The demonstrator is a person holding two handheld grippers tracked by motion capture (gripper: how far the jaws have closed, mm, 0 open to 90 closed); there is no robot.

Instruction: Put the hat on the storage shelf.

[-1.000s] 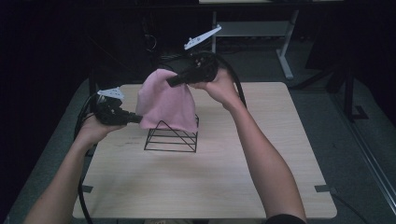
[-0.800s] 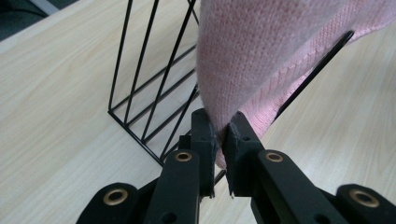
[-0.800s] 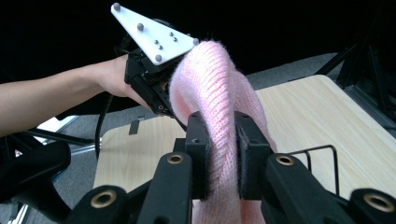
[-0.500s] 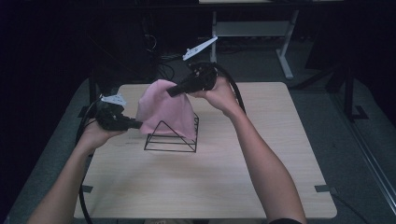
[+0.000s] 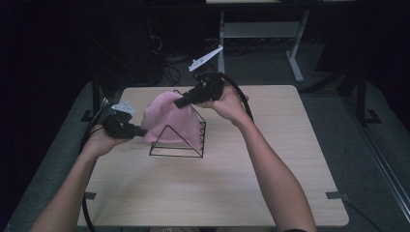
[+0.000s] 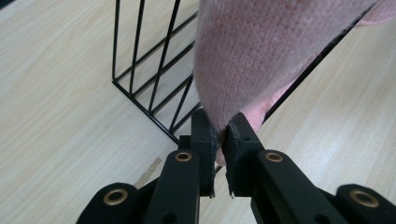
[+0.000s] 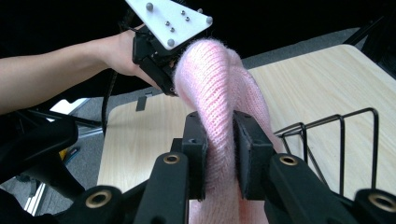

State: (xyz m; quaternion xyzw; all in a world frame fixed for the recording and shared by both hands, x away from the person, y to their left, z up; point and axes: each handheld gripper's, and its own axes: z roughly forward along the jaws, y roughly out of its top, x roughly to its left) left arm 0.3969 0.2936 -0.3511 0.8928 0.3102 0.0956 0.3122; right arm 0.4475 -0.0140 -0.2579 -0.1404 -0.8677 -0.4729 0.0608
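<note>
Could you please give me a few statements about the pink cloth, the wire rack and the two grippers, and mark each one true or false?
1. The pink knitted cloth is draped over the black wire rack. True.
2. The left gripper has its jaws wide open, well clear of the cloth. False: its jaws pinch the cloth's lower edge.
3. The right gripper has the cloth between its jaws. True; those jaws have just been opening slightly, with the cloth between them.
4. The rack lies flat on its side on the floor. False: it stands upright on the wooden table.
5. The cloth is blue. False: it is pink.
</note>
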